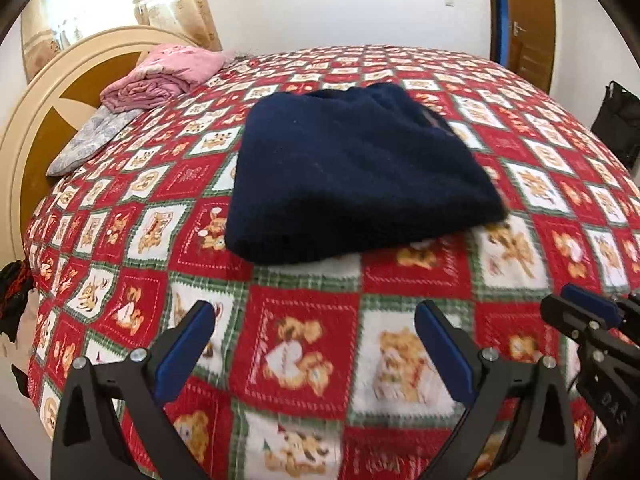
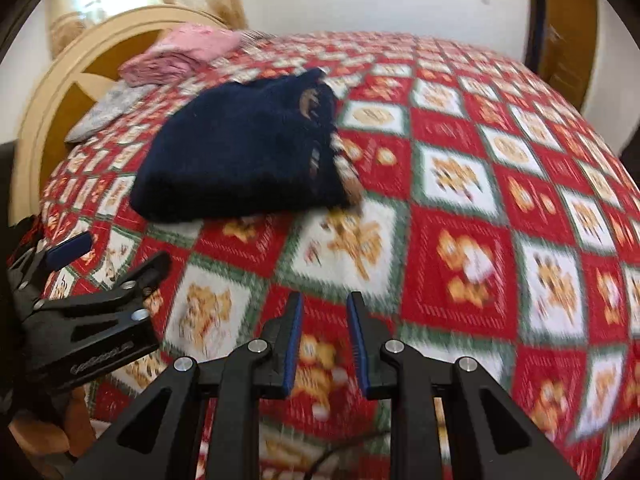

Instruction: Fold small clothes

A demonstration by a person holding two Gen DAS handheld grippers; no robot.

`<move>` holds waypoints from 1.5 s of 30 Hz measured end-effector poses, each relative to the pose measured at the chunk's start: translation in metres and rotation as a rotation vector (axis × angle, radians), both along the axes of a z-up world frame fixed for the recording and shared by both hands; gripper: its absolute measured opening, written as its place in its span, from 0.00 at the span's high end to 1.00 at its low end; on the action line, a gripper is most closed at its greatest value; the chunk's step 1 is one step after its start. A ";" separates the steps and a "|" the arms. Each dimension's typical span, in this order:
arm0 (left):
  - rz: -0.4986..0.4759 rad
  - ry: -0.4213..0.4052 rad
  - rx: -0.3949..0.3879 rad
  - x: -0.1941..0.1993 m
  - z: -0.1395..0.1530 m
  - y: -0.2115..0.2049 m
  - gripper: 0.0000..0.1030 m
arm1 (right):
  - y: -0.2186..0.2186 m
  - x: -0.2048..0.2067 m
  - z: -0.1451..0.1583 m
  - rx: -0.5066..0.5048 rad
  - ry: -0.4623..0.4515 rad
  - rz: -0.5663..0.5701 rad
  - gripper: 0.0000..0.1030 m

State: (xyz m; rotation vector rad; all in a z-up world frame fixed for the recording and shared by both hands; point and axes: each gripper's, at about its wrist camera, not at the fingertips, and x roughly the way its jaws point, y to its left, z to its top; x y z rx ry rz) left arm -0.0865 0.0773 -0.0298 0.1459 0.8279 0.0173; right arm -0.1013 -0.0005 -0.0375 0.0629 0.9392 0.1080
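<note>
Our left claw [image 1: 314, 320] hangs spread wide, empty, over the quilt [image 1: 304, 344]; our right claw [image 2: 324, 312] nearly closed, holding nothing. We see the folded navy sweater [image 1: 352, 168] lying ahead, apart from both.

Bedspread [image 2: 480, 208]: pattern motion-blurred in right wrist view. Sweater [image 2: 240, 148]: right-edge marking smeared, unreadable. Black bag [image 1: 618, 120]: cut off by frame edge. Dark clothing [image 1: 16, 296]: partly cropped.

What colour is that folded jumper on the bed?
Dark navy blue jumper, clearest in the left wrist view.
</note>
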 end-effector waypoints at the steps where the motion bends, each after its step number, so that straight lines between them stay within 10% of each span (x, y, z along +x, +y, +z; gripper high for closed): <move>1: -0.003 -0.006 -0.002 -0.006 0.003 0.000 0.01 | -0.001 -0.002 0.001 -0.004 0.013 -0.016 0.77; 19: -0.055 0.028 -0.083 -0.057 0.043 0.006 0.00 | -0.009 -0.065 0.028 0.102 0.226 -0.043 0.76; 25: -0.037 -0.118 -0.083 -0.089 0.105 0.017 0.00 | 0.003 -0.085 0.099 0.179 0.139 0.018 0.76; 30: -0.024 -0.270 -0.074 -0.115 0.139 0.021 0.00 | 0.017 -0.126 0.156 0.113 -0.200 -0.004 0.76; 37: 0.016 -0.398 -0.025 -0.135 0.151 0.015 0.00 | 0.026 -0.154 0.159 -0.007 -0.442 -0.113 0.49; 45: 0.029 -0.409 -0.039 -0.135 0.146 0.012 0.00 | 0.014 -0.171 0.167 0.040 -0.568 -0.134 0.48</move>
